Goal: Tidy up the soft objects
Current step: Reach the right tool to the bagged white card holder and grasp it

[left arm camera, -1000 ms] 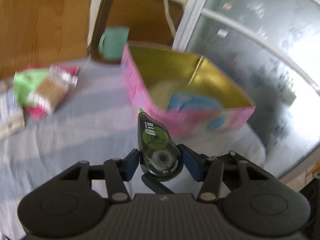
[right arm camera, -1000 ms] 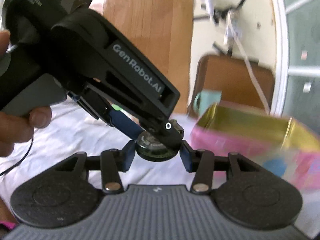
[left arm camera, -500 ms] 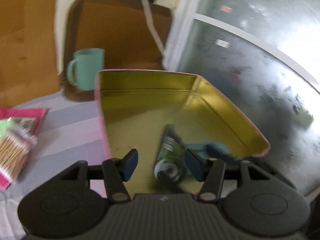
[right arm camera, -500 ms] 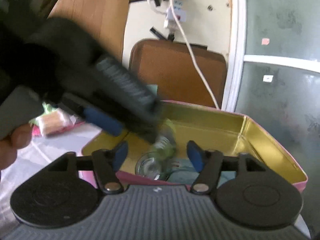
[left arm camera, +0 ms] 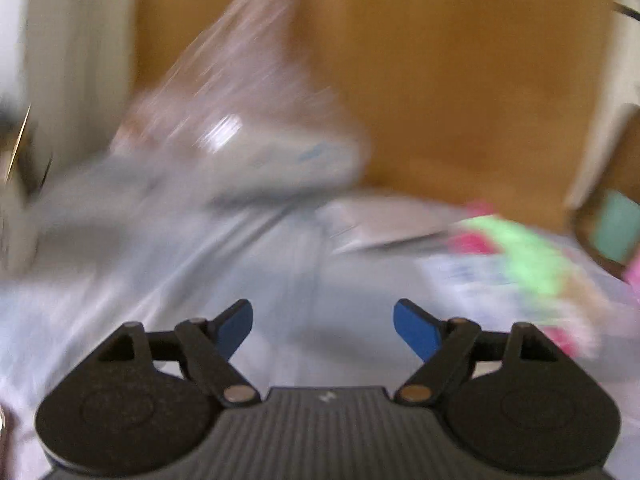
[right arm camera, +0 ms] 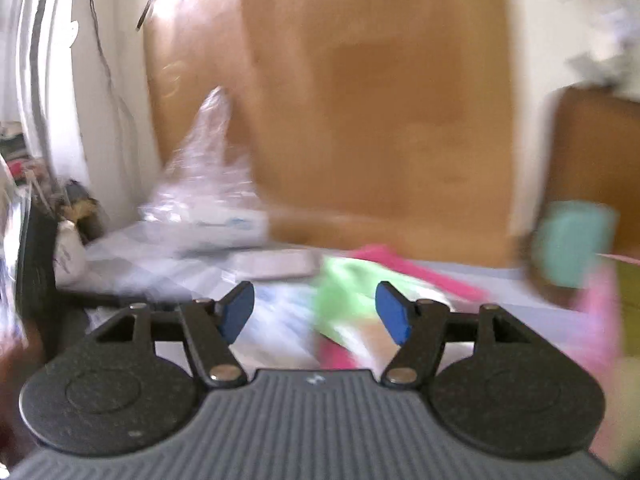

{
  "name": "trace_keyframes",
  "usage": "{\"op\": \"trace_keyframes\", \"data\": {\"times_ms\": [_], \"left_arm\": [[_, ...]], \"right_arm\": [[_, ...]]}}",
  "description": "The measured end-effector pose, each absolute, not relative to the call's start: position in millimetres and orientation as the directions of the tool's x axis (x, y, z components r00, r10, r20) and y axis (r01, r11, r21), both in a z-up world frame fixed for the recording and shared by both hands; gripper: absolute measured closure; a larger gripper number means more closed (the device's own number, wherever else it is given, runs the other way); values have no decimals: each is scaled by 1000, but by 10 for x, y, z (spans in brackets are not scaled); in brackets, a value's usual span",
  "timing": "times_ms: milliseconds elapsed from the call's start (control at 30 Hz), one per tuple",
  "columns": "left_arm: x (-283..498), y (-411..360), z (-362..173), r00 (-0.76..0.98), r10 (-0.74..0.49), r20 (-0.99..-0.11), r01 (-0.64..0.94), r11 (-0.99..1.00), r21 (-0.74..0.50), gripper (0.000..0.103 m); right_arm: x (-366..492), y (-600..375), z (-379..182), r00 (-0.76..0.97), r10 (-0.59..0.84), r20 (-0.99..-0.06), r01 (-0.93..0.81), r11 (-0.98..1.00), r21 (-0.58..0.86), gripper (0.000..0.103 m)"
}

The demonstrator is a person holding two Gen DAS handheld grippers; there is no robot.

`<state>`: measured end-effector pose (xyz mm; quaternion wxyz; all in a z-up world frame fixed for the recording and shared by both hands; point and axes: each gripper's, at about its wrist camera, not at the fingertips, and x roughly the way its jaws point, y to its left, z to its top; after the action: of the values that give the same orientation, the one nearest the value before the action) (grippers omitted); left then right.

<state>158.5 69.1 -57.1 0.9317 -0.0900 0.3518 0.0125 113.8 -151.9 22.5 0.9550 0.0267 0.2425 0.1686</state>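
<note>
You held left gripper (left arm camera: 322,330) empty, jaws opening; right gripper (right arm camera: 314,316) wide, empty. Between placements. Green-pink packets (right arm camera: 344,280) lay on cloth (left arm camera: 280,280) ahead; pink tin (right arm camera: 600,308) right. Next: reach packet, judging by aim.

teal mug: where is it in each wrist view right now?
Left wrist: teal mug at the far right edge, partly cut off, blurred.
Right wrist: teal mug at right, mid-height, just above the pink tin's rim.
Shared landmark: the green and pink packet on the cloth, left of the mug in both views.
</note>
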Motion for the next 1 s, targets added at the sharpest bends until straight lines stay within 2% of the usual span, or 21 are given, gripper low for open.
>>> {"op": "trace_keyframes", "data": {"times_ms": [67, 167, 267, 400, 533, 667, 1000], "left_arm": [[1567, 841, -674, 785, -42, -618, -106, 974, -201, 18], [1625, 856, -695, 782, -77, -618, -85, 970, -229, 17], [1620, 919, -669, 780, -106, -616, -60, 968, -243, 17], [1650, 1027, -667, 777, -101, -622, -98, 956, -277, 17], [1650, 1075, -666, 775, -74, -628, -132, 952, -276, 17], [1627, 1137, -666, 778, -34, -628, -176, 947, -269, 17], [1589, 1287, -635, 781, 11, -625, -243, 926, -287, 15]], "right_arm": [[1695, -1193, 197, 780, 360, -511, -313, 933, 180, 33], [2499, -800, 53, 722, 336, -605, -236, 941, 241, 34], [3077, -582, -133, 665, 236, -709, -145, 971, 188, 34], [3400, -538, -356, 565, 222, -795, -82, 974, 213, 33], [3361, -420, -481, 535, 225, -814, -107, 974, 199, 33], [3165, -213, -457, 525, 276, -805, -218, 958, 187, 37], [2241, -31, -370, 442, 339, -831, -458, 881, 115, 37]]}}
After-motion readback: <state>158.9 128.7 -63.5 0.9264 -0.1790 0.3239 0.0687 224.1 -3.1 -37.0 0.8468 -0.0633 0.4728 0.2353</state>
